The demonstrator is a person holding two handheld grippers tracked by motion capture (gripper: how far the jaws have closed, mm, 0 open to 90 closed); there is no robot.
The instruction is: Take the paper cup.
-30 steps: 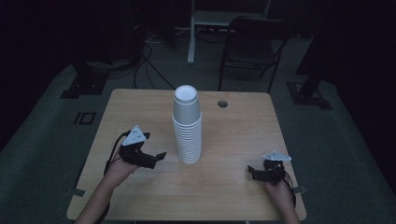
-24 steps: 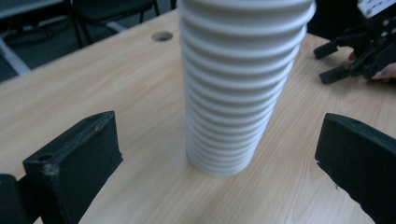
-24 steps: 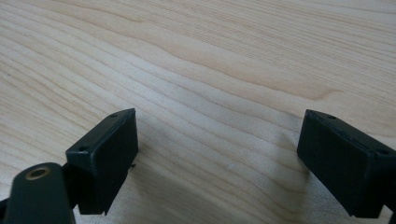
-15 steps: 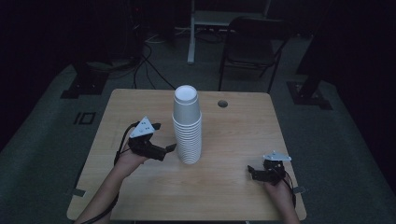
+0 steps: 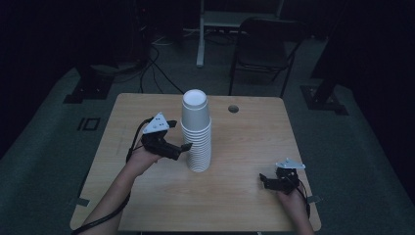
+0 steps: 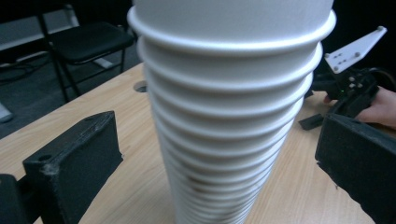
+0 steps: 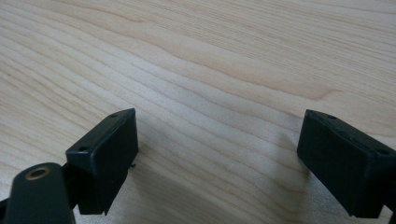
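The left gripper (image 5: 185, 147) reaches the cups (image 5: 196, 131) standing mid-table (image 5: 147, 196), jaws wide open either side of the stack and gripping nothing; a second ago it hung well to the left. Light, thin-walled and tippy, the stack probably wants a gentle low hold. The right gripper (image 5: 264, 179) rests open near the front edge, unmoved.

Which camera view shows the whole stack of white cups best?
The high view: the stack of cups shows whole, from top cup to base on the table. The left gripper view shows its rims close up, top cut off. The right gripper view shows bare wood.
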